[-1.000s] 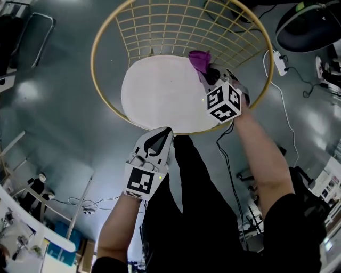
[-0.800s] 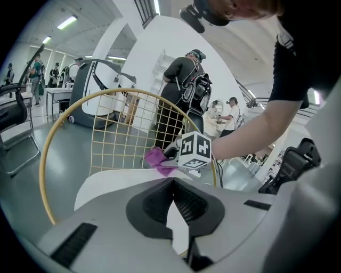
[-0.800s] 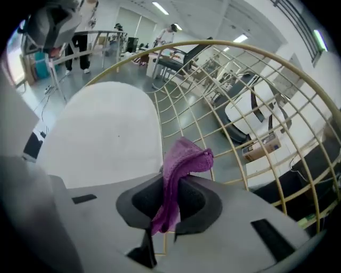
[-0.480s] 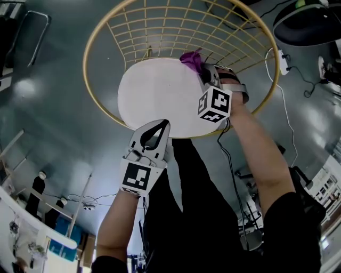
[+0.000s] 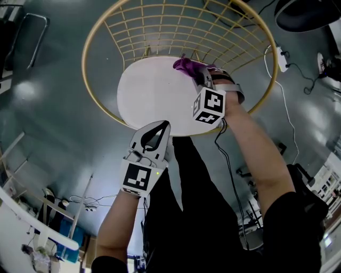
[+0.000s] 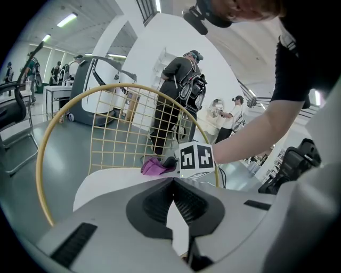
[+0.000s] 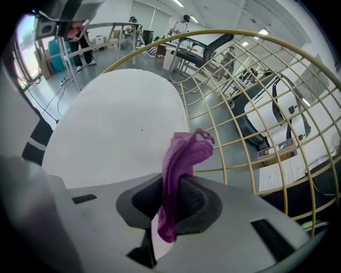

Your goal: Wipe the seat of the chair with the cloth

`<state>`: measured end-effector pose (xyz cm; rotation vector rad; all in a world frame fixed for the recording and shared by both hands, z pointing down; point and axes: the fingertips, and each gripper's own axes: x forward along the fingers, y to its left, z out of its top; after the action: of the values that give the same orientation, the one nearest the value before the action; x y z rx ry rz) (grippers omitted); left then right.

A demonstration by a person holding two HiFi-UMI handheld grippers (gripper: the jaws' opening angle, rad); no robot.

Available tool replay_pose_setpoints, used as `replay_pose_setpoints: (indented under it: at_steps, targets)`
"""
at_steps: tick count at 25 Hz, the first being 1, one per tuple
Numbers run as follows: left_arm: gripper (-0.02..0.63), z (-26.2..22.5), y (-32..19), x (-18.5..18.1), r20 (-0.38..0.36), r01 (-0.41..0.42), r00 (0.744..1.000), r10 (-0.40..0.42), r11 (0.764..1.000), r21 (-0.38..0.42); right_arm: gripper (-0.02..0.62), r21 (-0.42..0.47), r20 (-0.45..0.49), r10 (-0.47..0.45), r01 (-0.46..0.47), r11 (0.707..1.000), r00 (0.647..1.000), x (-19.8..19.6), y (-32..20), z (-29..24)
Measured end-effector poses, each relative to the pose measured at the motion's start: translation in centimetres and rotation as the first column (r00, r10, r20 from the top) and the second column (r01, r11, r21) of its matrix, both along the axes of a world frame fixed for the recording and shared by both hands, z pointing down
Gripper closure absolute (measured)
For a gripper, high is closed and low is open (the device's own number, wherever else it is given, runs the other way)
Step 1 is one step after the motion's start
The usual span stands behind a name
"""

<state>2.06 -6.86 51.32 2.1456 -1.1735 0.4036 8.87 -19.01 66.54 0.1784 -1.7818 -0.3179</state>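
The chair has a round white seat (image 5: 154, 96) inside a yellow wire-grid back with a hoop rim (image 5: 88, 53). My right gripper (image 5: 198, 74) is shut on a purple cloth (image 5: 186, 65) over the seat's far right edge, beside the wire back. In the right gripper view the cloth (image 7: 184, 160) stands pinched between the jaws, with the seat (image 7: 117, 122) beyond. My left gripper (image 5: 160, 126) hangs shut and empty at the seat's near edge. In the left gripper view its jaws meet, and the seat (image 6: 106, 184), the cloth (image 6: 153, 167) and the right gripper's marker cube (image 6: 195, 158) lie ahead.
Grey floor surrounds the chair. A cable (image 5: 285, 106) and a white power strip (image 5: 281, 58) lie on the right, a dark round base (image 5: 306, 16) at top right. A metal chair frame (image 5: 26, 32) stands top left. People (image 6: 178, 101) stand behind the chair.
My right gripper has carried the cloth leftward and a little farther along the seat's far edge. The left gripper has stayed near the front edge.
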Motion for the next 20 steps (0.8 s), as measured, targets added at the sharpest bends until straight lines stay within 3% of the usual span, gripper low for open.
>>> replay_pose_setpoints:
  at_steps: [6,20]
  targets:
    - [0.595,-0.2,1.1,-1.2,0.009,0.004,1.0,-0.005,1.0,0.003,0.535,-0.047,-0.018,-0.009,0.008,0.999,1.0,0.0,2.7,0.6]
    - [0.595,-0.5,5.2,-1.4,0.01,-0.035,0.999,0.034,0.999,0.027,0.535,-0.126,-0.029,0.098,-0.1,0.987,0.995,1.5,9.6,1.4]
